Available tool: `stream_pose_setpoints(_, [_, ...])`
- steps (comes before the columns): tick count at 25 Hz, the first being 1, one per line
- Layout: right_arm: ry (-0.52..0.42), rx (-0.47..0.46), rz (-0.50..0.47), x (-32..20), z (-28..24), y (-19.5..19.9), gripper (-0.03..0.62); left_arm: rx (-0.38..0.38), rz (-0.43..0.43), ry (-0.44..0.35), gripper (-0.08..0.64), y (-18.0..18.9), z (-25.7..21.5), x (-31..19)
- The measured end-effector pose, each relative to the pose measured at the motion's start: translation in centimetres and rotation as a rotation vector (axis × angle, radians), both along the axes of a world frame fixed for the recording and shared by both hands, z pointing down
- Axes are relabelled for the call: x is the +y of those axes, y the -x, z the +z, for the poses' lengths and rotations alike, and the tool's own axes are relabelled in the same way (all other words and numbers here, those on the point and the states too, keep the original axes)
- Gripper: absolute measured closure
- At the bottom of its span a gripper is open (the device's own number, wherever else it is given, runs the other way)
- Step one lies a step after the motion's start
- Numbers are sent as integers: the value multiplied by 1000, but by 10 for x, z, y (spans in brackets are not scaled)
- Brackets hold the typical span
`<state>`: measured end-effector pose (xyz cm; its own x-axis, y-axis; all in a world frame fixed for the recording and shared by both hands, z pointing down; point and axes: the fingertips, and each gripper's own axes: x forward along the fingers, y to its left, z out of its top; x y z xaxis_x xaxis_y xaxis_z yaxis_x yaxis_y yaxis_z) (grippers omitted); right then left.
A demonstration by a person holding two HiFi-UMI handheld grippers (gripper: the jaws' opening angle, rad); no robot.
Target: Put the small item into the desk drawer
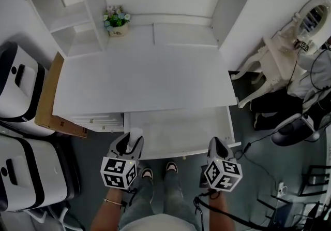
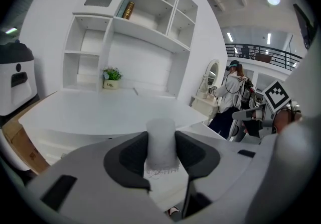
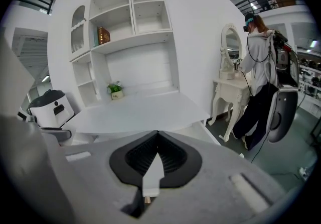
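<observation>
Left gripper view: white cylinder [image 2: 161, 130] clamped, drawer [image 1: 181, 127] open.
My left gripper [image 2: 161, 147] pinches it upright above the drawer's seven o'clock corner for release; right gripper [image 3: 158, 142] closed, empty.

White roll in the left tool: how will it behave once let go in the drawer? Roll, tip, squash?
Likely light and soft: the white roll shows frayed threads at its lower edge, suggesting wound fabric, so the left tool may dent it. As an upright cylinder, it could tip and roll on the flat floor of the open drawer.
</observation>
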<state>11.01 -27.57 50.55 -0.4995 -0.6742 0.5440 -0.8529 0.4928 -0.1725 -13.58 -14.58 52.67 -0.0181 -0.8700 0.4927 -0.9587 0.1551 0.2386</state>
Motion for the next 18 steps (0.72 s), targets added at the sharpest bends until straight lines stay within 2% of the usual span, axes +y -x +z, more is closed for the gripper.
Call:
stream_pose_setpoints(8, [32,16,46,1,22,-22,592,3,56,55,396,-12,25,-17])
stream_pose_setpoints(18, [44,19,139,-10,24,-49,592,-71,256,86,396,-49,37,-76])
